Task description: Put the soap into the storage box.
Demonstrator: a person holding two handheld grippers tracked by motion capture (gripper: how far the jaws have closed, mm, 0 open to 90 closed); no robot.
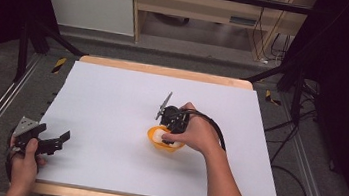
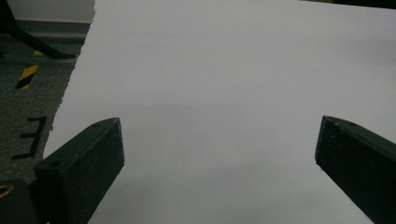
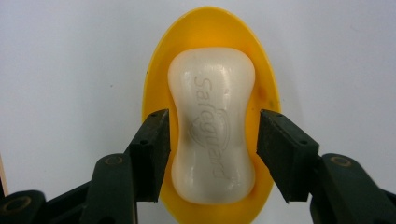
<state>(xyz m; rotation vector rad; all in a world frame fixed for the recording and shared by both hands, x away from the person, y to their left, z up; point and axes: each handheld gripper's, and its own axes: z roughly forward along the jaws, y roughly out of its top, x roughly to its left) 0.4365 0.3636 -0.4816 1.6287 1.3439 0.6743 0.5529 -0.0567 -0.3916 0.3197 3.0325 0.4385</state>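
Right gripper view looks straight down on a white bar of soap [image 3: 212, 137] lying in an oval yellow soap dish [image 3: 205, 28], which sits on a white surface [image 3: 70, 70]. The bar is waisted in the middle and has the word Safeguard pressed into its top. The right claw [image 3: 212, 151] straddles the bar at its narrow waist, one black jaw on each side. A thin gap shows between each pad and the soap, so the jaws are slightly spread and not pinching it. High view shows the same dish [image 1: 163, 140] near the middle of the white surface [image 1: 111, 100], a little toward the person's side, with the right hand [image 1: 198, 133] holding its claw [image 1: 168, 135] directly over the dish and pointing down. The left hand [image 1: 24, 160] rests at the near left corner of the surface, well apart from the dish, gripping the left claw [image 1: 51, 141]. Left gripper view shows that claw [image 2: 219, 154] with its two black jaws spread wide, bare white surface [image 2: 219, 70] between them and nothing held.
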